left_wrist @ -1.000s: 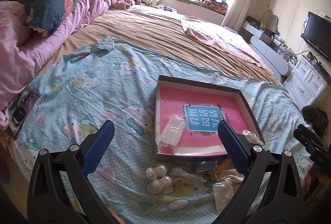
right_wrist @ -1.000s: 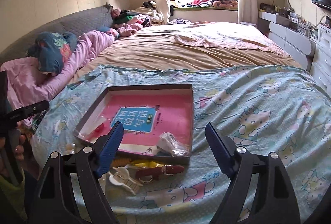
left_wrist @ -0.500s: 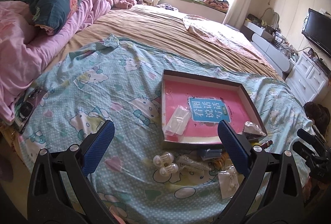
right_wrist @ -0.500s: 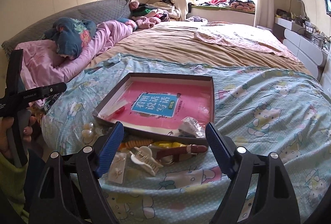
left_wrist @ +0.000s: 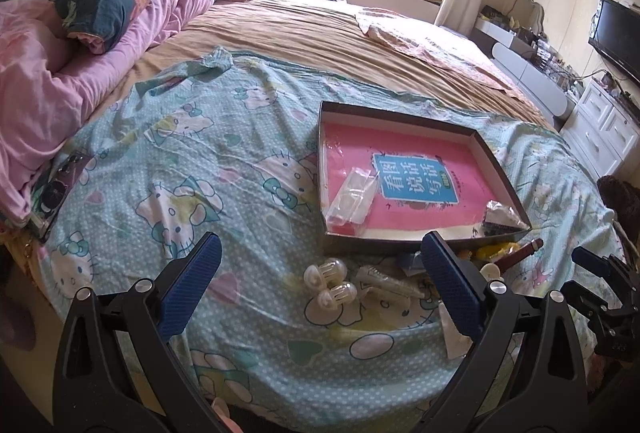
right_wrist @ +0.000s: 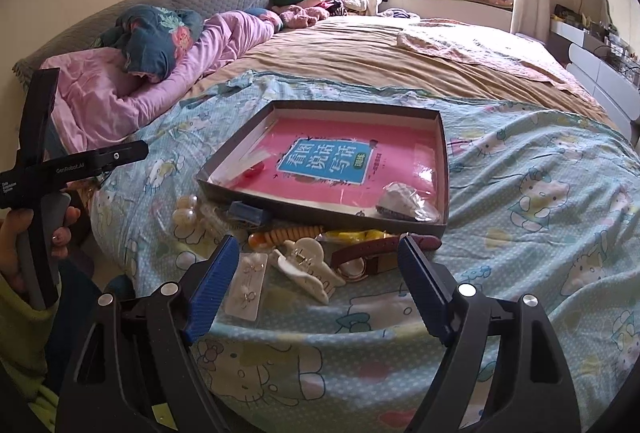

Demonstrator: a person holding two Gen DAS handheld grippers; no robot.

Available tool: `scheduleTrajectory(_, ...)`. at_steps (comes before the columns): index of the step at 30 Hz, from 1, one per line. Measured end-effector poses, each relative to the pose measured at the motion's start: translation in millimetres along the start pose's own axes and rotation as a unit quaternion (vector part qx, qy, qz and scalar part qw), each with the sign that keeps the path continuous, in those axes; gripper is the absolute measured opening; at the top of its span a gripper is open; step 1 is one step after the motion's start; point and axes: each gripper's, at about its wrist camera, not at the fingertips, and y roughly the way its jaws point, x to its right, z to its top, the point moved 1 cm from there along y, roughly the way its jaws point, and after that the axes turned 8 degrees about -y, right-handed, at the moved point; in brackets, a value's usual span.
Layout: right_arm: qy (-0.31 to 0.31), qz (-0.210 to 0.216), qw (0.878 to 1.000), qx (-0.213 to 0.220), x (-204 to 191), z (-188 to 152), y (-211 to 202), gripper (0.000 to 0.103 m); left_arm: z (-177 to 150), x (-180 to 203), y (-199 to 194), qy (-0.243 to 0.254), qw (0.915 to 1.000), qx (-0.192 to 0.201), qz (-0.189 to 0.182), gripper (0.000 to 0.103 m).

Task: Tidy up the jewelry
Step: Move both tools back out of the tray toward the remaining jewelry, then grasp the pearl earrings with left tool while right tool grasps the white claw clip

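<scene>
Pink lining shows through the shallow box (right_wrist: pixel 442 169) lying on the cartoon-print sheet (right_wrist: pixel 540 201), which seems meant as the collecting place, since a clear packet (left_wrist: pixel 352 199) and a crumpled bag (right_wrist: pixel 404 207) already sit inside. The remaining jewelry lies just outside its near wall: a white claw clip (right_wrist: pixel 308 269), a brown strap watch (right_wrist: pixel 368 259), an earring card (right_wrist: pixel 248 283) and pearl-like clips (left_wrist: pixel 330 281). The right gripper (right_wrist: pixel 316 285) hangs over the clip and watch, jaws spread wide and holding nothing, likely lining up a first pick. The left gripper (left_wrist: pixel 320 281) hovers likewise, jaws spread, above the pearl-like clips.
</scene>
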Motion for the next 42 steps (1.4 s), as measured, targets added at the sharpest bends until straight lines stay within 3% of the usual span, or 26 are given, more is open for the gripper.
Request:
scheduleTrajectory(25, -0.012, 0.016, 0.999, -0.046, -4, -23, 32, 0.080, -40, -8, 53, 0.012, 0.9968, -0.075, 0.026, 0.093)
scheduleTrajectory(33, -0.014, 0.019, 0.998, -0.056, -4, -25, 43, 0.080, -47, -3, 69, 0.024, 0.9954, -0.089, 0.024, 0.083)
scheduleTrajectory(39, -0.019, 0.019, 0.998, -0.062, -3, -26, 55, 0.077, -49, -6, 79, 0.021, 0.9947, -0.097, 0.027, 0.069)
scheduleTrajectory(42, -0.023, 0.024, 0.997, -0.065, -2, -25, 64, 0.070, -48, -6, 78, 0.022, 0.9948, -0.097, 0.023, 0.052)
